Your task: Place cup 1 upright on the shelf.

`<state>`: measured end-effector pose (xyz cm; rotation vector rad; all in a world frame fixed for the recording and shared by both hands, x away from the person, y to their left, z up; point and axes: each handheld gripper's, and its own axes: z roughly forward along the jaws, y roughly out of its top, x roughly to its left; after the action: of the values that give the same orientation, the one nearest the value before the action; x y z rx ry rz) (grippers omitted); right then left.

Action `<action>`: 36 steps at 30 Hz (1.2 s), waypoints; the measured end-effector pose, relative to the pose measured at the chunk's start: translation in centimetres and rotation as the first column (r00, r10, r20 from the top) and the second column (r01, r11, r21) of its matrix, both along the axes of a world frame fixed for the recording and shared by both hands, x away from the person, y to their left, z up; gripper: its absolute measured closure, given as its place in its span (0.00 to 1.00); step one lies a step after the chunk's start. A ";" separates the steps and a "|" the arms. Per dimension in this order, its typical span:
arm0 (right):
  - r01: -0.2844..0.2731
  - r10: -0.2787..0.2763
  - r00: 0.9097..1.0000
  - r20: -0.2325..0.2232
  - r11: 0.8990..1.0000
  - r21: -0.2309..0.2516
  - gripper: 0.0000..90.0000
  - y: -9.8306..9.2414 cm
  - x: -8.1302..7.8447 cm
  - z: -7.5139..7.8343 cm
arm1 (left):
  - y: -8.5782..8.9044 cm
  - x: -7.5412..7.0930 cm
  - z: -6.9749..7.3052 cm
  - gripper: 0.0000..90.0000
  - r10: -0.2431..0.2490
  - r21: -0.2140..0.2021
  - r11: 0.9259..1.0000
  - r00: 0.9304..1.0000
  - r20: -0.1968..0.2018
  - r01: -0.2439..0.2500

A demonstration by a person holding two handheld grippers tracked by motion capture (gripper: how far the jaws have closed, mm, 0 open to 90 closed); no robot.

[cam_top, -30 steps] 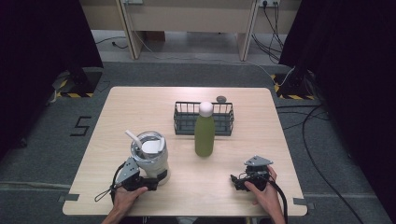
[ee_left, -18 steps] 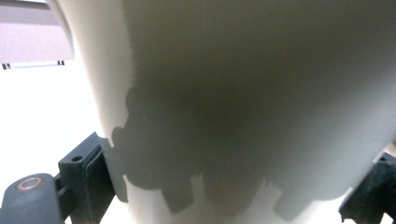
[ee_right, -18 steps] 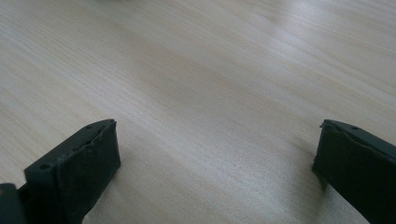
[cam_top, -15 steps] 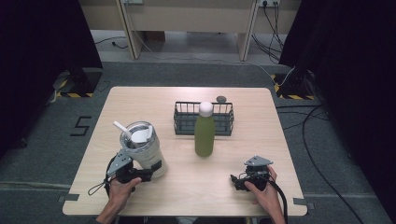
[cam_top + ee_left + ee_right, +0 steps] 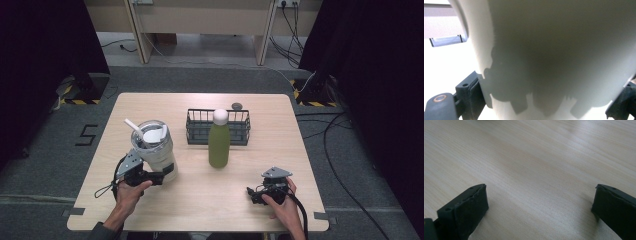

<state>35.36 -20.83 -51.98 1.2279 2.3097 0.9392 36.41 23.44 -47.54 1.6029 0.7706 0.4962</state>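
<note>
Left claw (image 5: 159, 177) is clamped around the white tumbler (image 5: 156, 151) at the table's (image 5: 165, 107) left-front. Right claw (image 5: 253, 192) sits wide open on bare wood. Green bottle (image 5: 219, 141) stands between them, wire basket (image 5: 218, 126) just behind it.

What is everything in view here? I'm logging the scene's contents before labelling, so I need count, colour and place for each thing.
table: one, light wood, centre of the high view.
tumbler: one, white with a clear lid and a white straw, left part of the table, lifted and tilted.
bottle: one, green with a white cap, upright at the table's middle, just in front of the basket.
wire basket: one, black, behind the bottle.
small round thing: one, dark, on the table behind the basket; too small to identify.
left gripper: one, black, fingers clamped on the tumbler's lower body.
right gripper: one, black, fingers apart, on the table at front right.
</note>
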 end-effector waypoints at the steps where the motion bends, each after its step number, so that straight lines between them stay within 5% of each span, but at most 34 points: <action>1: 0.002 -0.002 1.000 0.000 1.000 0.001 0.00 0.0 0.0 0.0 | 0.0 0.2 0.1 0.12 -0.002 -0.002 1.000 1.000 0.000 0.002; 16: 0.003 -0.003 1.000 0.000 1.000 0.001 0.00 0.1 0.0 0.0 | -0.5 3.0 3.4 0.12 -0.028 0.005 1.000 1.000 0.000 0.028; 36: 0.000 0.000 1.000 0.000 1.000 -0.003 0.00 0.0 0.0 0.0 | -3.2 9.1 8.1 0.12 -0.063 0.018 0.998 0.998 0.019 0.062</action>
<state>35.38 -20.81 -51.97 1.2270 2.3102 0.9349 45.48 20.24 -39.41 1.6312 0.7007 0.4743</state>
